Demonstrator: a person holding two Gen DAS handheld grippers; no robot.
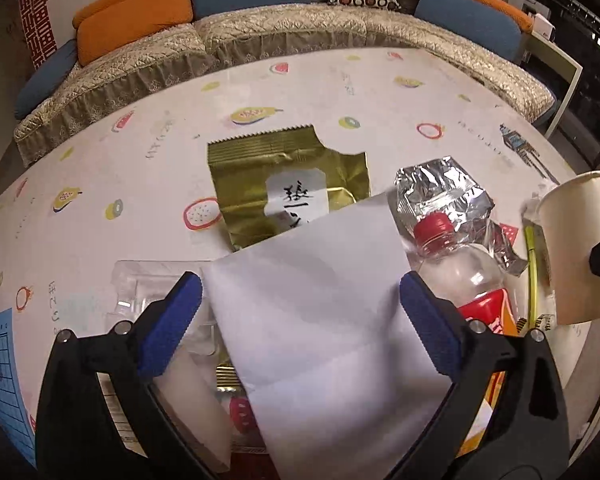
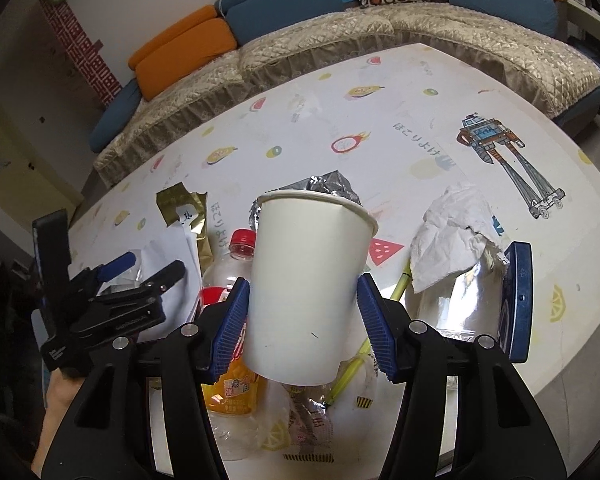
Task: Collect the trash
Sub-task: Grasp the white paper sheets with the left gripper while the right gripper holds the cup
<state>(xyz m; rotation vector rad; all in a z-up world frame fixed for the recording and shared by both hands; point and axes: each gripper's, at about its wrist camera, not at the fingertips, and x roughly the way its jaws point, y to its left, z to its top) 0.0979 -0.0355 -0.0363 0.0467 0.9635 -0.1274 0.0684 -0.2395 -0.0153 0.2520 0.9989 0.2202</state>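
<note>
My right gripper (image 2: 303, 312) has its blue pads pressed on both sides of a white paper cup (image 2: 308, 292), holding it tilted above the litter on the table (image 2: 420, 92). My left gripper (image 1: 300, 312) stands wide open, with a white sheet of paper (image 1: 320, 312) lying between its fingers; I cannot tell whether the pads touch it. Beneath the cup lie a red-capped plastic bottle (image 2: 236, 264), a crumpled tissue (image 2: 452, 236), a silver foil wrapper (image 1: 444, 196) and a gold packet (image 1: 284, 184).
</note>
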